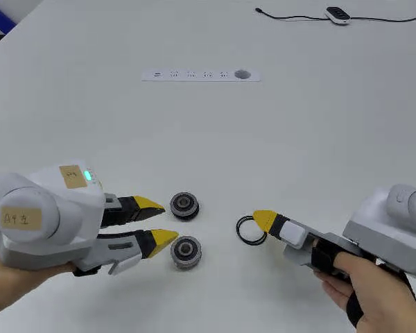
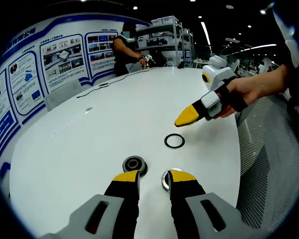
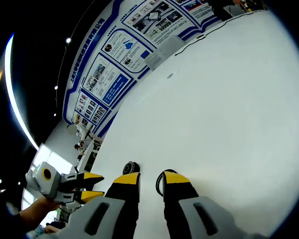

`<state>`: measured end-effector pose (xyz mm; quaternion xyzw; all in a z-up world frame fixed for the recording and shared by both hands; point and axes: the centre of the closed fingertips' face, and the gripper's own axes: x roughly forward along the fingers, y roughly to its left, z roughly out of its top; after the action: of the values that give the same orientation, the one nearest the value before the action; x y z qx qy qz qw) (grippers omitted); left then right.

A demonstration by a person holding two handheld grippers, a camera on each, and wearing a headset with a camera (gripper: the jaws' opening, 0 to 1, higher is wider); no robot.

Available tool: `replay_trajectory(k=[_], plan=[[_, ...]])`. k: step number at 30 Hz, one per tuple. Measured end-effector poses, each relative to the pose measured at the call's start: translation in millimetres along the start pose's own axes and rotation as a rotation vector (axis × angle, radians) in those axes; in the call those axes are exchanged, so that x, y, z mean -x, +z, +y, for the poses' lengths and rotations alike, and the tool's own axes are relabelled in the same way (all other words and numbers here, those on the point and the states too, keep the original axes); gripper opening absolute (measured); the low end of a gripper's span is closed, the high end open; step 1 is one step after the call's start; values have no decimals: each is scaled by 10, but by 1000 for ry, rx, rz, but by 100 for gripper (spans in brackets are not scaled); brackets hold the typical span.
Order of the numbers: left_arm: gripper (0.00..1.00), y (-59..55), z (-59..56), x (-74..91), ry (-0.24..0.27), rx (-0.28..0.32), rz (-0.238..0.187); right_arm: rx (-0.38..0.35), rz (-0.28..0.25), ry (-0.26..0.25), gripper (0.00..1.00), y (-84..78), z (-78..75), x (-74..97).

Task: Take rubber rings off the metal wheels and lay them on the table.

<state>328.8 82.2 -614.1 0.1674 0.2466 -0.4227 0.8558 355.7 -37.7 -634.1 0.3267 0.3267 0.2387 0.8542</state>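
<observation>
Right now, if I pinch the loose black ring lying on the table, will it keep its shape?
The rubber ring is a thin band, so it will probably flex or sag when pinched at one side. It lies flat on the table, so it should not roll. It likely weighs very little, being so slim.

A tan sticker (image 1: 21, 218) on the round rear end of the left gripper (image 1: 168, 220) carries dark handwriting: it seems to be an "A", a digit and one more character, but the digit cannot be told for sure. A second tan sticker (image 1: 73, 176), on top of the same gripper just ahead of the first, bears faint marks too small to read. Far beyond the left gripper, the wall posters (image 2: 65, 50) show blue headings and print, all illegible.
</observation>
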Motion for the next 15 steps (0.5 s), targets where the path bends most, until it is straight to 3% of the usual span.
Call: replay_trajectory(k=[9, 15], plan=[[24, -3, 125, -91, -7, -36, 23, 28, -16, 89, 25, 88, 212, -55], [24, -12, 257, -168, -14, -62, 45, 61, 9, 145, 30, 48, 357, -98]])
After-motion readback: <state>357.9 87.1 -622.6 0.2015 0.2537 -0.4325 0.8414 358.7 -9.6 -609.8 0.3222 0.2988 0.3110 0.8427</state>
